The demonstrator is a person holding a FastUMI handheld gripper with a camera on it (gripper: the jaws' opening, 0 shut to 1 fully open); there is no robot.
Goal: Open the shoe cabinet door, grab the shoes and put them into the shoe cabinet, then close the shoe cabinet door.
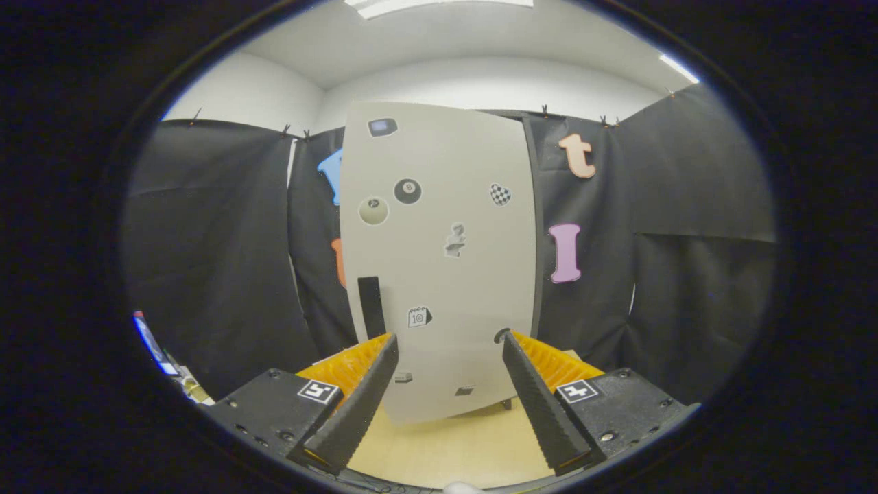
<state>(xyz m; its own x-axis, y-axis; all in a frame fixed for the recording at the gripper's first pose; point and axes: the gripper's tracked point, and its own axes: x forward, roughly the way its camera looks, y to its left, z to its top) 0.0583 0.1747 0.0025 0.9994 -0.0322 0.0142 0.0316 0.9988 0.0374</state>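
Observation:
A tall pale grey shoe cabinet (439, 261) stands upright on a light wooden table (446, 446), just ahead of my fingers. Its door is closed and carries several small stickers. A black vertical handle (371, 307) sits low on the door's left side, just above my left fingertip. My gripper (449, 339) is open, with the lower part of the door showing between the two fingers and nothing held. No shoes are visible from here.
Black cloth walls surround the cabinet on the left, right and behind. White walls and ceiling rise above the cloth. Some coloured clutter (164, 363) lies at the far left, beside the table.

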